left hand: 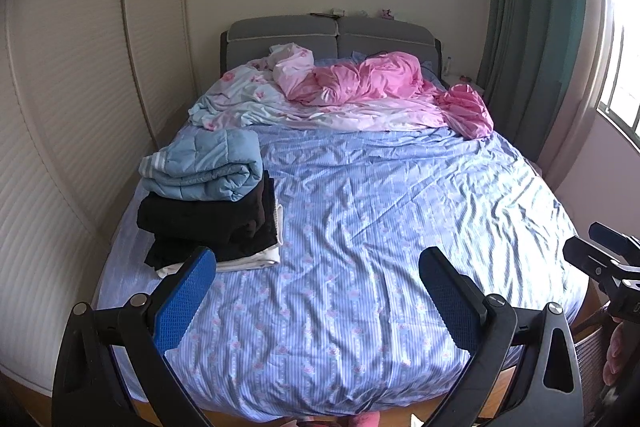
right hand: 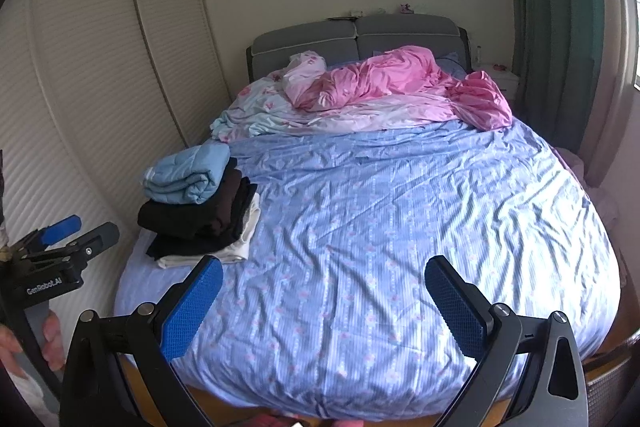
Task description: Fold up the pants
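On rumpled striped sheet (left hand: 360, 227) — folded quilted, black garments (left hand: 208, 203)

Bed (left hand: 360, 227) w/ grey headboard (left hand: 332, 35), louvred wardrobe doors (left hand: 80, 87) left, green curtain (left hand: 532, 27), daylit window (left hand: 620, 75) right

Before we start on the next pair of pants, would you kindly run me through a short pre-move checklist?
1. Left gripper open and holding nothing: ok.
2. Right gripper open and holding nothing: ok.
3. Bare stretch of blue sheet ahead of both grippers for folding: ok.
4. Folded stack sits squarely at the bed's left side, apart from both grippers: ok.
5. Unfolded pants in view to pick up: not ok, none identifiable.
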`<state>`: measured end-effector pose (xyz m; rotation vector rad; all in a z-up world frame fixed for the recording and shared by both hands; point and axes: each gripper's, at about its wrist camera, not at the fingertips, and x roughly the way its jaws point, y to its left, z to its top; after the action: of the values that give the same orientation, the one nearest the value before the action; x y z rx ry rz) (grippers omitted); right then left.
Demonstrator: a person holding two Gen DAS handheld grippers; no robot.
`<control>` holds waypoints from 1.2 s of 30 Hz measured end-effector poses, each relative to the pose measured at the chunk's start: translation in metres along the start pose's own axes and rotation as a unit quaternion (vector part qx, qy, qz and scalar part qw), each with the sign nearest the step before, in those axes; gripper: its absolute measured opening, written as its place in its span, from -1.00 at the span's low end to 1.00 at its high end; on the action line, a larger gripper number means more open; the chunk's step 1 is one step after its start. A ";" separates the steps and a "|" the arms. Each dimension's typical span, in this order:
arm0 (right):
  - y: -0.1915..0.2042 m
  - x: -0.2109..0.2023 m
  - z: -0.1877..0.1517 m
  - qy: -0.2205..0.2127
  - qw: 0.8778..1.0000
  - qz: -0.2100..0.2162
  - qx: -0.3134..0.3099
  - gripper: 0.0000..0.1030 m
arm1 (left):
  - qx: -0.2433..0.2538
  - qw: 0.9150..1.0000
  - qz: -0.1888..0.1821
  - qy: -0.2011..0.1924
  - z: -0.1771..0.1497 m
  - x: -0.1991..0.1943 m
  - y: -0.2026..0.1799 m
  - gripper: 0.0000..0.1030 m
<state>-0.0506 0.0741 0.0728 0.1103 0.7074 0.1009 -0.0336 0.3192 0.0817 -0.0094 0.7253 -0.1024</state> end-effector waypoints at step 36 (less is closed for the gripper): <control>0.004 -0.002 0.003 0.000 1.000 -0.002 0.000 0.99 | 0.000 1.000 -0.002 -0.004 0.007 -0.006 0.000 1.00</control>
<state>-0.0505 0.0780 0.0766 0.1082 0.7083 0.0968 -0.0333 0.3199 0.0906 -0.0122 0.7180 -0.1064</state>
